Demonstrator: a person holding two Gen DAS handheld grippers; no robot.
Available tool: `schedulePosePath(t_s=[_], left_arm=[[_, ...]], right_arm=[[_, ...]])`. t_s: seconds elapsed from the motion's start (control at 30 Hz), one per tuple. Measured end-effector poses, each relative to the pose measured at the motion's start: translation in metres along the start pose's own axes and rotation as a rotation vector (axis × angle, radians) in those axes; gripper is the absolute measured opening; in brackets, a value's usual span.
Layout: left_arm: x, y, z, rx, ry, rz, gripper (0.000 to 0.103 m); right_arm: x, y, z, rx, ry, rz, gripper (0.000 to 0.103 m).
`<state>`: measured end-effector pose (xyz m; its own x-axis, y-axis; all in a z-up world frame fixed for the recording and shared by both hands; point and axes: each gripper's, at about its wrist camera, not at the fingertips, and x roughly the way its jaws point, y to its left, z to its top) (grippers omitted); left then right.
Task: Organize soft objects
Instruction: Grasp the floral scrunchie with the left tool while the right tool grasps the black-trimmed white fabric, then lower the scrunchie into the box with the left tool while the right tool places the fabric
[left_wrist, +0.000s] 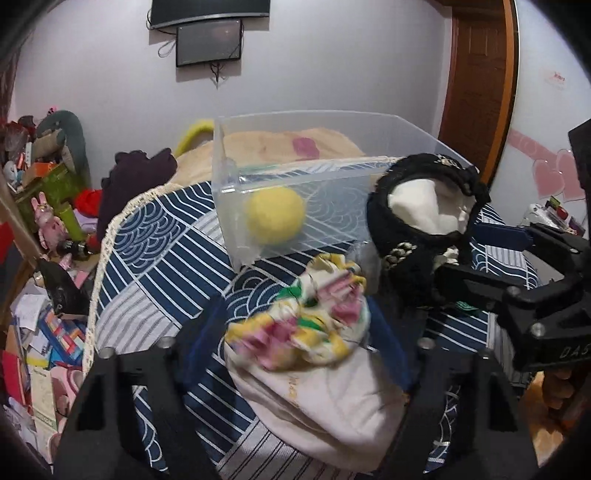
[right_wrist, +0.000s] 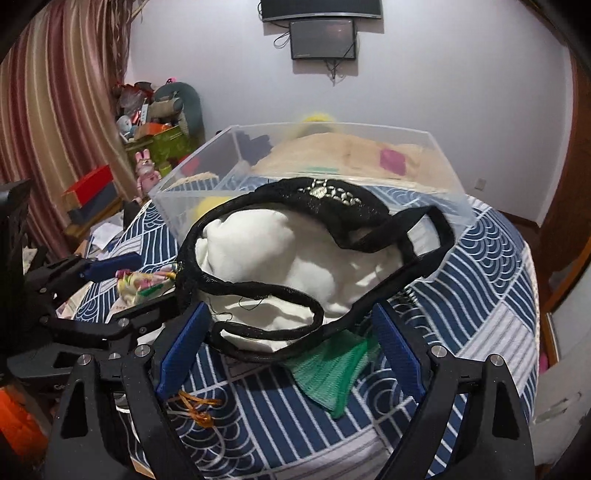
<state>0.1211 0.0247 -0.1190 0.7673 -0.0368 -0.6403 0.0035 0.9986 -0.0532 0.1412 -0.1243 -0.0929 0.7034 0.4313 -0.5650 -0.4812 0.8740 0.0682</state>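
Observation:
A clear plastic bin (left_wrist: 221, 177) stands on the blue patterned table cover, with a yellow ball (left_wrist: 275, 215) inside; it also shows in the right wrist view (right_wrist: 448, 181). My left gripper (left_wrist: 295, 354) is open around a floral cloth bundle (left_wrist: 314, 325) on a cream bag (left_wrist: 332, 402). My right gripper (right_wrist: 291, 347) is open around a black mesh bag with white stuffing (right_wrist: 280, 254); this bag (left_wrist: 424, 214) and that gripper (left_wrist: 476, 254) also show in the left wrist view. A green net pouch (right_wrist: 332, 373) lies under it.
Dark clothes (left_wrist: 136, 177) and a tan cushion (left_wrist: 280, 144) lie behind the bin. Cluttered shelves and toys (left_wrist: 48, 177) stand at the left, papers on the floor (left_wrist: 33, 332). A wooden door (left_wrist: 476, 85) is at the right. An orange cord (right_wrist: 195, 406) lies near the table edge.

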Motion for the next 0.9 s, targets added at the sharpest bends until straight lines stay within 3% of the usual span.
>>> schedulePosePath(t_s=[0.23, 0.3, 0.37, 0.4, 0.53, 0.63, 0.9], left_arm=[[-0.002, 0.000, -0.003, 0.009, -0.007, -0.017, 0.027], [-0.005, -0.002, -0.003, 0.017, -0.019, -0.016, 0.023], [-0.010, -0.004, -0.003, 0.023, -0.038, -0.012, 0.021], [-0.012, -0.005, -0.003, 0.026, -0.043, -0.011, 0.021], [-0.017, -0.003, -0.001, 0.022, -0.060, -0.010, 0.018], [-0.024, -0.001, 0.002, 0.015, -0.076, -0.012, 0.016], [-0.053, 0.009, 0.016, -0.010, -0.160, -0.004, 0.014]], right_arm=[[0.006, 0.000, -0.005, 0.015, 0.005, 0.025, 0.085], [0.006, -0.001, -0.006, 0.017, 0.000, 0.031, 0.072], [0.004, -0.002, -0.007, 0.014, -0.002, 0.041, 0.049], [0.003, -0.001, -0.008, 0.011, -0.005, 0.044, 0.047], [-0.004, 0.002, -0.009, 0.000, -0.027, 0.043, 0.016], [-0.014, 0.001, -0.011, -0.002, -0.050, 0.045, 0.006], [-0.048, 0.005, -0.006, -0.025, -0.153, 0.036, 0.005]])
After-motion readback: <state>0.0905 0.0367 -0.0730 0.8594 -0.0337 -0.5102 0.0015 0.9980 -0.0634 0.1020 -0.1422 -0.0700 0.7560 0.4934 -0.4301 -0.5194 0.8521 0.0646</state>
